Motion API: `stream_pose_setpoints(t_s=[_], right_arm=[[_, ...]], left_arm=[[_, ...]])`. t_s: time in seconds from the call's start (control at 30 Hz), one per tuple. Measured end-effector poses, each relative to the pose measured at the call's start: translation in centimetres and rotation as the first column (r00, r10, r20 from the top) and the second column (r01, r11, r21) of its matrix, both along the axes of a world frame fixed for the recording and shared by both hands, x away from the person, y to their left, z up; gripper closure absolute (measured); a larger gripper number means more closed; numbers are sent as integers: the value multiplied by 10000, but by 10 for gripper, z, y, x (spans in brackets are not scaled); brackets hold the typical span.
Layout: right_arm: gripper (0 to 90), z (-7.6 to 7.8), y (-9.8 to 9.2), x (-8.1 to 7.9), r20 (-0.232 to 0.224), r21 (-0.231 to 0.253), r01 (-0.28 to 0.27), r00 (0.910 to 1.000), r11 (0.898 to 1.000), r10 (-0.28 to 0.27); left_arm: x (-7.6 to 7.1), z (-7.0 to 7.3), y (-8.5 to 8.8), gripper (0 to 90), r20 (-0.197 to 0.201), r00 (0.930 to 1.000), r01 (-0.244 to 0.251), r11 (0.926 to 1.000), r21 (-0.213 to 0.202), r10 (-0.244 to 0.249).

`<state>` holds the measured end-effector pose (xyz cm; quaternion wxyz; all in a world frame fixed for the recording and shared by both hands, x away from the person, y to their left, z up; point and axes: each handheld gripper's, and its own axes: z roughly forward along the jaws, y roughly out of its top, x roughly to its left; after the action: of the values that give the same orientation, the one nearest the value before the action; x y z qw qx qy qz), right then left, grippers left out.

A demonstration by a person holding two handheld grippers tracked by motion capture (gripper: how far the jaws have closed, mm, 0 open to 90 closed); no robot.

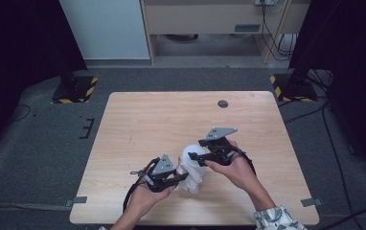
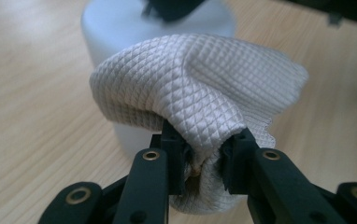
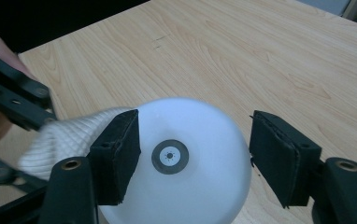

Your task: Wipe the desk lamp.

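A white rounded cup [image 1: 192,151] stands bottom-up near the table's front middle; a small grey ring marks its base [image 3: 169,157]. My right gripper [image 1: 196,157] comes down over it, and both pads sit against the cup's [image 3: 190,196] sides, right gripper [image 3: 195,158] shut on it. A white quilted cloth [image 2: 200,88] is bunched between the jaws of my left gripper [image 2: 203,161], which is shut on it. The cloth [image 1: 193,178] lies against the side of the cup [image 2: 116,28], and its edge [image 3: 69,135] reaches under the right gripper's left pad.
The light wooden table [image 1: 171,115] has a small dark round spot [image 1: 223,103] near its far edge. Two stand bases with yellow-black stripes [image 1: 75,88] [image 1: 291,87] sit on the grey floor beyond the far corners. The front edge is close below both hands.
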<state>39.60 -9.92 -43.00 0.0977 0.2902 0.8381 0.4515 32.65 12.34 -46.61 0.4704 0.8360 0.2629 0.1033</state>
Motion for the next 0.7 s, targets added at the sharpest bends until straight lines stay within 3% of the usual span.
stream_pose_setpoints(t_s=[0.13,0.37,0.43,0.53,0.7], right_arm=[[341,0,0,1,-56,-1,-31,10000,10000,31],[341,0,0,0,20,33,54,10000,10000,-54],[341,-1,0,0,15,36,63,10000,10000,-63],[341,-1,0,-1,52,56,108,9999,9999,-109],[340,-1,-1,-1,112,18,98,9999,10000,-98]], left_arm=[[-1,0,-5,737,76,10000,-2,10000,-3,2],[6,-26,-7,735,-698,9976,39,9947,1031,33],[6,-27,-8,736,-638,9980,40,9938,1111,31],[4,-21,-8,736,-391,9992,63,9957,928,-26],[-2,2,-4,735,276,9996,-27,10000,80,25]])
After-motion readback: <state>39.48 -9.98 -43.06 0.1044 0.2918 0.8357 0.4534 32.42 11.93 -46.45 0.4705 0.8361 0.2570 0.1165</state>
